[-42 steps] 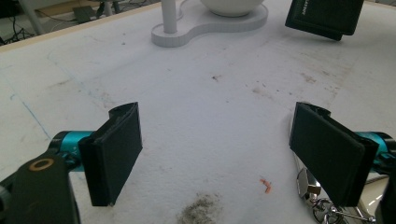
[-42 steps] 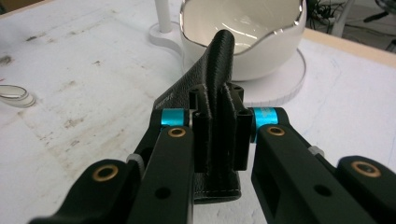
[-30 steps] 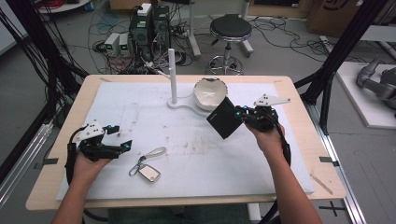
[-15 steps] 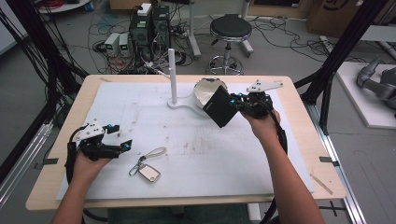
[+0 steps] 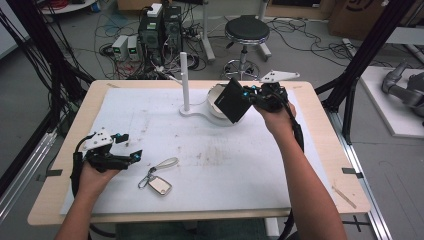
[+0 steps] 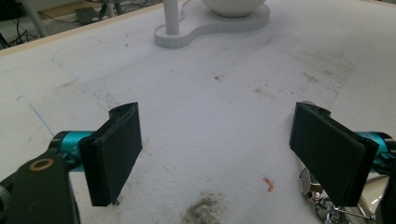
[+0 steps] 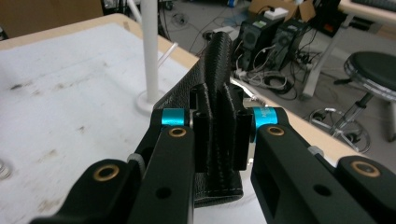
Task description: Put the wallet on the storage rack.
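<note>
A black leather wallet [image 5: 233, 100] is clamped in my right gripper [image 5: 248, 95], held tilted in the air just over the near right rim of a white bowl [image 5: 214, 96]. In the right gripper view the jaws pinch the wallet [image 7: 215, 65] by its stitched edge, at the right gripper [image 7: 219, 126]. My left gripper [image 5: 130, 146] rests open at the near left of the mat. A key fob with ring and grey strap [image 5: 159, 182] lies just right of it. In the left gripper view the left gripper [image 6: 219, 149] holds nothing, and the keys [image 6: 322, 200] show by the right jaw.
The bowl sits on a white figure-eight base with an upright white post [image 5: 184, 80], seen ahead as the post [image 6: 171, 16] and the bowl [image 6: 232, 5]. A stained white mat [image 5: 225, 165] covers the wooden table. A stool and computers stand on the floor beyond.
My right gripper has carried the wallet away from the person and slightly left, from over the mat to over the bowl. The left gripper and key fob have stayed put.
</note>
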Action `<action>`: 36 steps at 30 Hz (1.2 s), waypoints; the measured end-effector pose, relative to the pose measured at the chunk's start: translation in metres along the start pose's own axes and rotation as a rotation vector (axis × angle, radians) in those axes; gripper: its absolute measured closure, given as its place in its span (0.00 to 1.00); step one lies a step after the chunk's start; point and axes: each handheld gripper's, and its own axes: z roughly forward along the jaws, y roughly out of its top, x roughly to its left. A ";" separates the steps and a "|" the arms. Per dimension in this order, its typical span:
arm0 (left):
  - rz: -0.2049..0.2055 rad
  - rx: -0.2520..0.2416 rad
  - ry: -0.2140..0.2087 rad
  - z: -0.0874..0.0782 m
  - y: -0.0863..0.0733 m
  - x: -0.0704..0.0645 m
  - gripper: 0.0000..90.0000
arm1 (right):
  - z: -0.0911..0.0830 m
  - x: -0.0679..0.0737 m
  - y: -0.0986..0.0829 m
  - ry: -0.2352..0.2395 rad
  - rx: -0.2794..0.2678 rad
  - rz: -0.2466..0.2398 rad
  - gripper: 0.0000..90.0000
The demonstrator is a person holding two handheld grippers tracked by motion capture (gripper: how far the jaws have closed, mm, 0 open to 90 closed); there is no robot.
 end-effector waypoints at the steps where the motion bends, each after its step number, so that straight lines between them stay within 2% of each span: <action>1: -0.001 0.001 0.001 0.000 0.000 0.000 0.19 | 0.002 -0.001 0.002 -0.001 -0.004 0.000 0.93; 4: 0.000 0.004 0.002 0.000 0.000 0.000 0.19 | 0.010 -0.005 0.009 -0.007 0.005 -0.010 0.93; 5: -0.001 0.004 0.002 0.000 -0.001 0.001 0.19 | 0.016 -0.007 0.013 -0.023 0.006 -0.028 0.93; 10: -0.004 0.005 0.005 0.000 -0.002 0.001 0.19 | 0.031 -0.009 0.020 -0.031 0.016 -0.035 0.93; 17: -0.006 0.010 0.006 0.000 -0.002 0.002 0.19 | 0.048 -0.010 0.021 -0.048 0.018 -0.046 0.93; 25: -0.006 0.015 0.004 0.001 -0.003 0.002 0.19 | 0.056 -0.017 0.016 -0.068 0.041 -0.031 0.93; 36: -0.007 0.017 0.002 0.001 -0.003 0.001 0.19 | 0.063 -0.023 0.012 -0.096 0.049 -0.035 0.93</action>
